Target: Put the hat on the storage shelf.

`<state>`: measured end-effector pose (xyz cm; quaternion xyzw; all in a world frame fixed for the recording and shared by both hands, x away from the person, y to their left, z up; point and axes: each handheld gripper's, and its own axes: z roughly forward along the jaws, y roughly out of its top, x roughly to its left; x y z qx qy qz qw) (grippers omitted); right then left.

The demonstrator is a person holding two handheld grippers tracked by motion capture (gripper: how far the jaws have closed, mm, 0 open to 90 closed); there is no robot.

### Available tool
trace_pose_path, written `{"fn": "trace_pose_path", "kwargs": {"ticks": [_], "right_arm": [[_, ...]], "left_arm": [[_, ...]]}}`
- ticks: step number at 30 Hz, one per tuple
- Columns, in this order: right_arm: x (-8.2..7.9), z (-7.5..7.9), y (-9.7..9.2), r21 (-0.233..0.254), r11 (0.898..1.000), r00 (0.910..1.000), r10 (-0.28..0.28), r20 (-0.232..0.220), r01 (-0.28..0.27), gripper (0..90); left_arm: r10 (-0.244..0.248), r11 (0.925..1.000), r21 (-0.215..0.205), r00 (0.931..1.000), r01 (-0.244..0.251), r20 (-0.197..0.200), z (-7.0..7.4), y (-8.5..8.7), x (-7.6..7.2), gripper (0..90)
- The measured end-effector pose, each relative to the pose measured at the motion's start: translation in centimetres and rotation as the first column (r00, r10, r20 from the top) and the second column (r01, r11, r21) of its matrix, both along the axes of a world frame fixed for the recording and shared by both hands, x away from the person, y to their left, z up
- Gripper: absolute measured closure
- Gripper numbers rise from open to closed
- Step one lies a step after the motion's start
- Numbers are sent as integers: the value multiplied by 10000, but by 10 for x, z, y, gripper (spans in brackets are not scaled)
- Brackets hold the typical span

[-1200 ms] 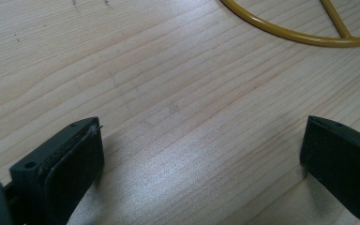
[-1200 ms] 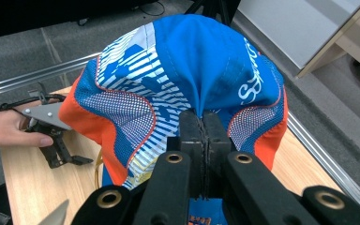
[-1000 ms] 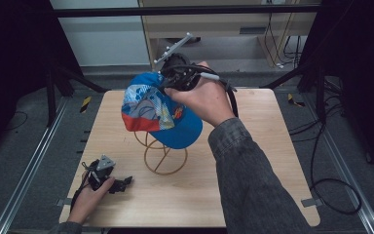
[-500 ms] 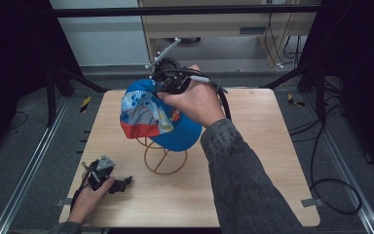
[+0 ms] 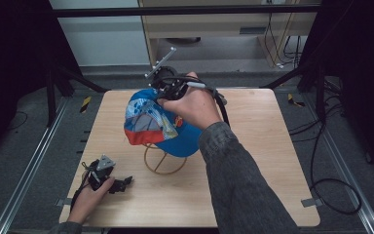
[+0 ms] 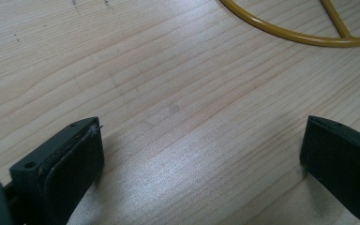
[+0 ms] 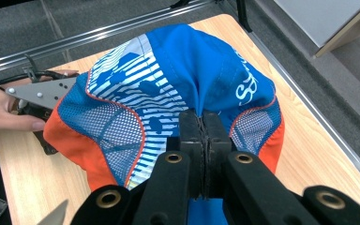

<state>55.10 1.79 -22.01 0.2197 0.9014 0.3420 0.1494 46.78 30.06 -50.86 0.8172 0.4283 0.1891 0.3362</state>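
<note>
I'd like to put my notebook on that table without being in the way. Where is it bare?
The tabletop right of the wire stand is bare to its edge. The middle is crowded by the cap, the near-left corner by the left gripper.

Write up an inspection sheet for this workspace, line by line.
Surface: wooden table, bare in front of the left claw.
Job's things: blue and orange cap pinched at its crown; yellow wire stand under it.
Clutter: nothing seen.
Grippers: right claw shut on the cap's fabric; left claw open, low at the table's near left.
Cables: black cable trails from the right claw; loose cables on the floor at right.
Surroundings: metal rail, grey floor, cabinet behind.
</note>
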Motion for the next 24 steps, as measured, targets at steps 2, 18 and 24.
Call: {"fn": "trace_pose_path", "kwargs": {"ticks": [2, 18, 24], "right_arm": [[1, -2, 0, -48, 10000, 10000, 1, -38, -1, 893], [1, -13, -1, -145, 9999, 9999, -3, -119, 1, 873], [0, -13, -4, -55, 10000, 9999, -14, -128, 13, 841]], "left_arm": [[6, 10000, -7, 10000, -6, -8, 0, 0, 0, 0], [-20, 10000, 5, 10000, 20, -28, 0, 0, 0, 0], [-19, 10000, 1, 10000, 19, -27, 0, 0, 0, 0]]}}
